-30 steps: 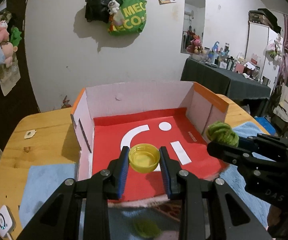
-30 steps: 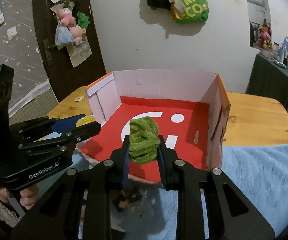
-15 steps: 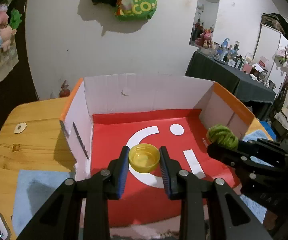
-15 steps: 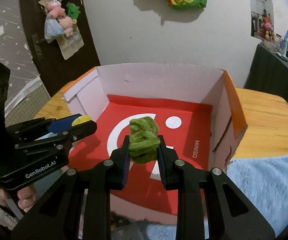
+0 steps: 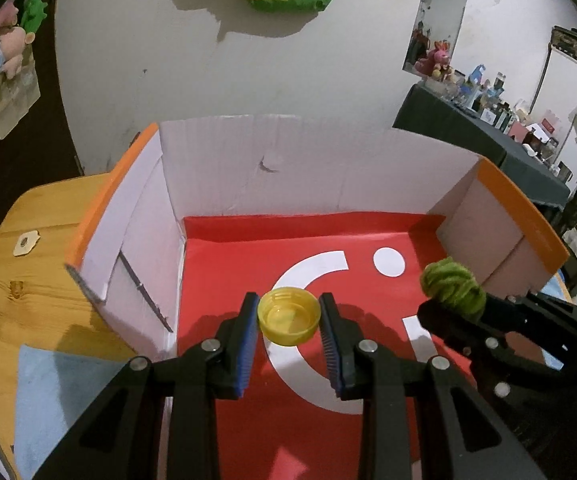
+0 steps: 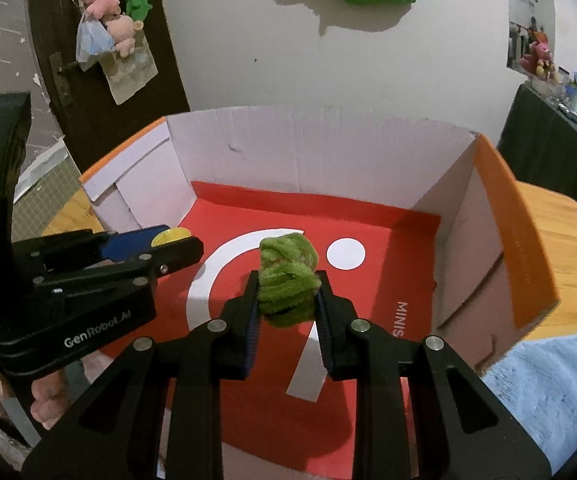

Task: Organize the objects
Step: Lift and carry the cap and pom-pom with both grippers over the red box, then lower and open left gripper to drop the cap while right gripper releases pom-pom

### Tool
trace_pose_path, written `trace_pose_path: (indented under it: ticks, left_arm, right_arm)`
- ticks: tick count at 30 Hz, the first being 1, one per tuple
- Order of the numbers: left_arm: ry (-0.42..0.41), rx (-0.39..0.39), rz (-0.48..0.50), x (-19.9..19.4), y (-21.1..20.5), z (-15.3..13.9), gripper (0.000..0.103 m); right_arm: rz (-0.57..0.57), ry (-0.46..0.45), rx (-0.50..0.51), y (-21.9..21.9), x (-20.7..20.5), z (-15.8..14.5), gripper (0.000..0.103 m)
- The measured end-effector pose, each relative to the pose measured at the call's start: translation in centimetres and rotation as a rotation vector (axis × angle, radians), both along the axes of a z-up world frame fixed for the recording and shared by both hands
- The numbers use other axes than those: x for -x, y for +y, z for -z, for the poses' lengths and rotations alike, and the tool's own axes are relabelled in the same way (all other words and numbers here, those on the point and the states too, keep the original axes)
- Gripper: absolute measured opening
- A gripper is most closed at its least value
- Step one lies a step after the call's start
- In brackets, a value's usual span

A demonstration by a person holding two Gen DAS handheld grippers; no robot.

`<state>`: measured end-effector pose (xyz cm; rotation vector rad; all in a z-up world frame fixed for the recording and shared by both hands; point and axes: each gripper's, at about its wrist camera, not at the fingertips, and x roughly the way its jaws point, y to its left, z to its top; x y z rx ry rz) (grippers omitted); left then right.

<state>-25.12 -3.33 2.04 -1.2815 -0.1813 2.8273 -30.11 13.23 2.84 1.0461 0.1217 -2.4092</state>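
Left gripper has its blue pads pinching a yellow bottle cap by the sides, open side facing up. Right gripper is squeezed onto a fuzzy green bundle, looks like scrunched-up chenille or yarn, and it's squashed a bit between the pads. Both things are in the air, hanging over the red floor of the cardboard box, not touching it as far as I can tell.

Progress-wise I'd say this is the carry-in part: both items are grabbed and over the box, neither is set down yet, and the box floor has nothing on it in either view. So what's left is lowering and letting go of both. Can't tell if there's more stuff waiting outside the box.

Room to move is pretty generous. The near side of the box looks open or low, the back and side walls stand tall with orange top edges. The right gripper is nearer the right wall, the left one nearer the left wall, and the two sit near each other side by side, so I'd watch for them bumping. Wooden table and a blue fuzzy mat surround the box.
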Motion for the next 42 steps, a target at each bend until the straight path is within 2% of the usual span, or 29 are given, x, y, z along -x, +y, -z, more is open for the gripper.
trace_pose_path:
  ticks: [10,16,22,26,39,42]
  left_arm:
    - [-0.051,-0.020,0.015,0.9,0.0,2.1,0.031]
    - [-0.067,0.005,0.018,1.0,0.4,2.5,0.031]
    - [-0.119,0.025,0.017,1.3,0.8,3.4,0.031]
    - [-0.121,0.036,0.015,1.3,1.0,3.4,0.031]
    - [-0.116,0.045,0.019,1.5,1.4,3.4,0.032]
    - [-0.116,0.042,0.018,1.5,1.4,3.3,0.038]
  right_arm:
    - [-0.007,-0.043,-0.046,0.1,0.7,1.3,0.023]
    - [0.010,-0.116,-0.048,1.5,0.9,2.7,0.023]
    - [0.037,-0.137,-0.056,2.7,1.0,3.6,0.023]
    - [0.035,-0.129,-0.077,2.9,0.7,3.6,0.023]
    - [0.041,-0.158,-0.024,4.0,0.5,3.5,0.024]
    - [0.041,-0.155,-0.026,3.9,0.5,3.5,0.024]
